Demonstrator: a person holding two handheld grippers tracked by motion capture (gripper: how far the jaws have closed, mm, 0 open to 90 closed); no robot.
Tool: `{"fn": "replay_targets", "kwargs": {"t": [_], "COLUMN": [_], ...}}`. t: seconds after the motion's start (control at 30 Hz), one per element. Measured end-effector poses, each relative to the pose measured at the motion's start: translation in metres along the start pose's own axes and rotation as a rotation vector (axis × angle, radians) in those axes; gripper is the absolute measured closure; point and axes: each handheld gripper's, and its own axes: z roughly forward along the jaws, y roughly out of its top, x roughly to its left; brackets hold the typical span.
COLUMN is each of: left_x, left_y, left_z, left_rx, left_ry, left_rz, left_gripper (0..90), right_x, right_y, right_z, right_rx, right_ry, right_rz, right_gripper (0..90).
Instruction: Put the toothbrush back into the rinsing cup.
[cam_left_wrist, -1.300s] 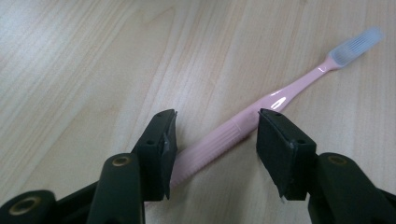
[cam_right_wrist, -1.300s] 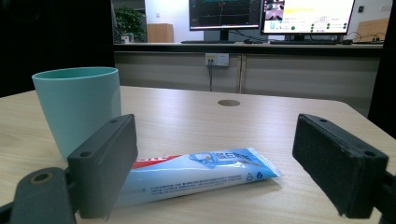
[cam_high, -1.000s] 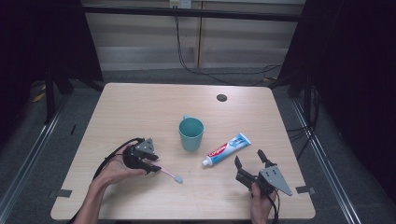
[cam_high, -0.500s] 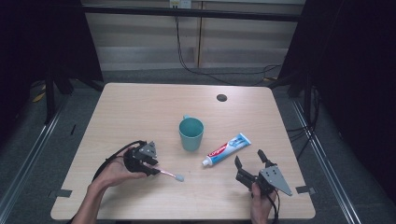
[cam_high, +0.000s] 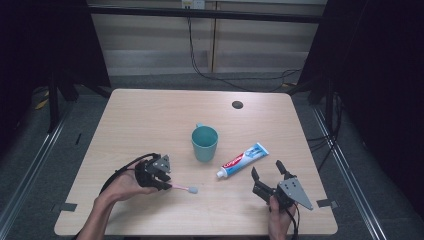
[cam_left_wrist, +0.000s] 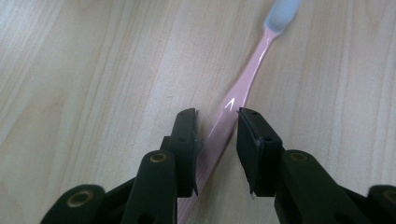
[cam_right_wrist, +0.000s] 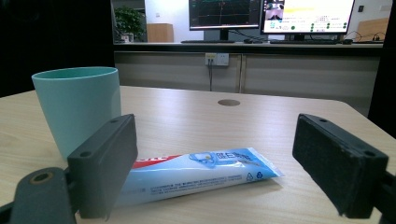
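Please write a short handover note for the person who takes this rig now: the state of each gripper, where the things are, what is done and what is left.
Left gripper: jaws have just been closing around the pink toothbrush. One pad is at the handle, the other still shows a gap, so no firm grip yet. The toothbrush lies flat on the table.
Right gripper: open wide, low over the table, aimed at the toothpaste tube, not touching it.
Teal cup: upright mid-table, with the tube lying to its right.
Done: left gripper placed at the toothbrush.
Left, probably: finish the grip and lift the toothbrush, perhaps into the cup; the tube is untouched.
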Motion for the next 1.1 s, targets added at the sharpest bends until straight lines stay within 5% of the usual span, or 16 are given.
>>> {"fn": "replay_targets", "kwargs": {"t": [0.5,0.73,1.1], "left_x": [-0.009,-0.003,-0.003], "left_y": [0.016,0.018,0.018], "left_z": [0.002,0.004,0.003], "left_rx": [0.101,0.099,0.114], "left_ry": [-0.014,-0.074,-0.072], "left_rz": [0.084,0.067,0.045], "left_gripper": [74.1,72.7,78.7], "right_x": [0.0,0.0,0.0], "right_y": [0.0,0.0,0.0], "right_z": [0.0,0.0,0.0], "right_rx": [-0.003,-0.003,-0.005], "right_ry": [-0.001,0.0,-0.001], "right_rz": [0.003,0.002,0.003], "right_gripper": [13.2,13.2,13.2]}}
